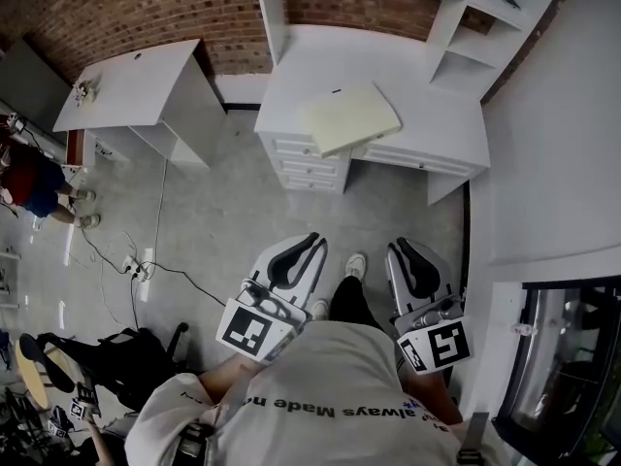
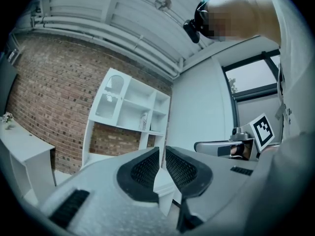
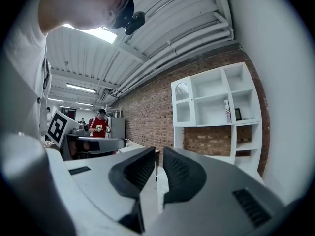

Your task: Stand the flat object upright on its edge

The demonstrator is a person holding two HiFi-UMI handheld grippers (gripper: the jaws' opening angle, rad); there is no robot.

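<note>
While the person stood on the floor in front of the white desk (image 1: 437, 119), both grippers were held level and close to the body, well apart from the desk and pointing toward it. The left gripper (image 1: 312, 243) was clenched with nothing inside: in the left gripper view its two dark ribbed pads (image 2: 142, 170) stood almost together, with only a thin slit between them. The right gripper (image 1: 400, 248) was clenched in the same way and was also empty; the right gripper view showed its pads (image 3: 183, 173) nearly meeting. The flat object (image 1: 347, 116) – a pale cream pad – lay flat on the top of the desk, near its front edge above the drawers (image 1: 309, 161), and one corner seemed to reach a little over that edge. No gripper touched it. A white shelf unit (image 1: 466, 37) rose on the back of the desk, against the brick wall (image 1: 116, 13). To the left of the desk stood a second white table (image 1: 136, 85), and farther to the left of it a person in a red top (image 1: 29, 178) was partly in view. On the grey floor before the desk lay some cables (image 1: 136, 265) – and the person's own shoes (image 1: 356, 263) showed between the two grippers.
</note>
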